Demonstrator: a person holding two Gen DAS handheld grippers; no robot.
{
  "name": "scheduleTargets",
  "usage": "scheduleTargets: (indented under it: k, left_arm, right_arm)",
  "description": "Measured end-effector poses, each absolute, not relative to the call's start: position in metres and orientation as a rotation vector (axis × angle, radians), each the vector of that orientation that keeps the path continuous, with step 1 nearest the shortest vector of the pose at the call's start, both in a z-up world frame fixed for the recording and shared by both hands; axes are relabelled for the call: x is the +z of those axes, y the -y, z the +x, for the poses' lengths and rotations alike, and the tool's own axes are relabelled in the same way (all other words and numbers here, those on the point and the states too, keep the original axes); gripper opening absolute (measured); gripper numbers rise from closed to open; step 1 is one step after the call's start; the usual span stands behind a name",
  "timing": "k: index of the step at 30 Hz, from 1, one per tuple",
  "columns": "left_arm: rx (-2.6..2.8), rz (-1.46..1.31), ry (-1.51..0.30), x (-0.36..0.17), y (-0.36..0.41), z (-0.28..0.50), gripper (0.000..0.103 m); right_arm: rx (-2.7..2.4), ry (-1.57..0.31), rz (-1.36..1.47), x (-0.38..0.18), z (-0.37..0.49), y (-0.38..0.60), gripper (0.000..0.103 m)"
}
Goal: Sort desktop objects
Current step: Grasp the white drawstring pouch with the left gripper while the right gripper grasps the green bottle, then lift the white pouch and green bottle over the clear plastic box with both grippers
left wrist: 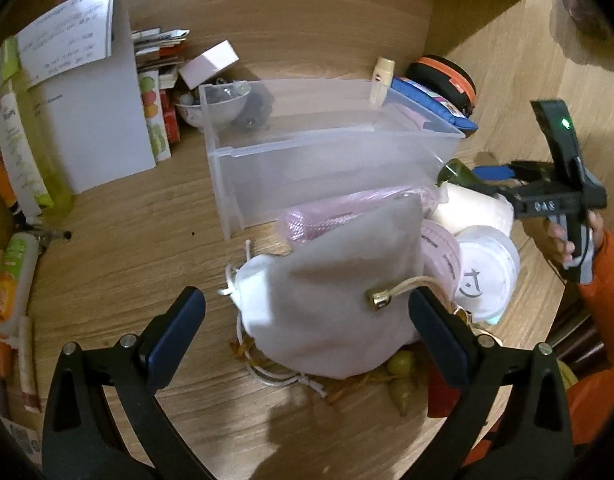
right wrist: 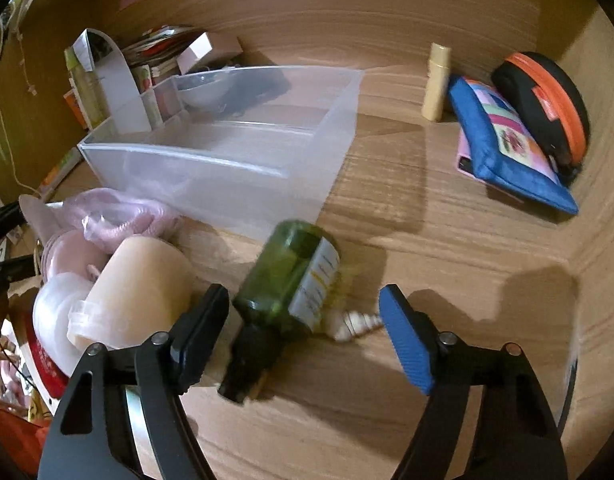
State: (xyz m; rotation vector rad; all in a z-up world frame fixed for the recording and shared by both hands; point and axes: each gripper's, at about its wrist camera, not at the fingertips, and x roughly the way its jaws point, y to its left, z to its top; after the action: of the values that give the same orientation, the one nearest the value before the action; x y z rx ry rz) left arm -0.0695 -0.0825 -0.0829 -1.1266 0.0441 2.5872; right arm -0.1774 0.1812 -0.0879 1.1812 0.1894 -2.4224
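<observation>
Jaws first: the left gripper (left wrist: 307, 312) stands spread as wide as it goes, its two fingers flanking a white drawstring pouch (left wrist: 331, 280) without pressing on it, so nothing is held yet. The pouch lies on the desk (left wrist: 127, 240) at the near end of a heap of soft pink and white packets, just in front of the clear plastic bin (left wrist: 307, 152).

The right gripper (right wrist: 305, 312) is partly open, with a green glass bottle (right wrist: 291, 280) lying on its side between the fingers; neither pad seems to touch it. The bottle's long axis runs away from the jaws, dark cap end nearest the hand, base toward the bin's near corner. That matters most, I'd say: the fingers sit either side of the bottle's width, so closing should catch it across the body. A cream jar (right wrist: 139, 284) lies just left of it.

Further off, a blue pouch (right wrist: 507, 152) rests near the desk's right wall.
</observation>
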Motion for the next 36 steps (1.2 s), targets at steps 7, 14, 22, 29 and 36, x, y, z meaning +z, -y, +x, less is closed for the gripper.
scheduleTargets:
  k: [7,14,22,29,36]
  left_arm:
    - [2.526,-1.211,-0.026,-0.096,0.077,-0.095,0.103]
    - [2.487,-1.180,0.050,-0.097,0.084,-0.092,0.078]
    - [2.589,-1.160,0.174,-0.092,0.110,-0.078,0.060]
    - [2.666,-1.142,0.242,-0.084,0.128,-0.071,0.050]
    - [2.689,-1.072,0.339,-0.066,0.137,-0.067,0.049]
  right_arm:
    - [-2.340,-0.071,1.236,-0.095,-0.199,-0.182,0.061]
    - [-2.307,-0.013,1.225,-0.098,-0.204,-0.182,0.049]
    - [-2.360,-0.059,1.128,-0.082,-0.190,-0.181,0.044]
    - [-2.400,-0.034,1.063,-0.069,-0.181,-0.188,0.043]
    - [-2.436,-0.016,0.998,-0.054,-0.168,-0.191,0.042]
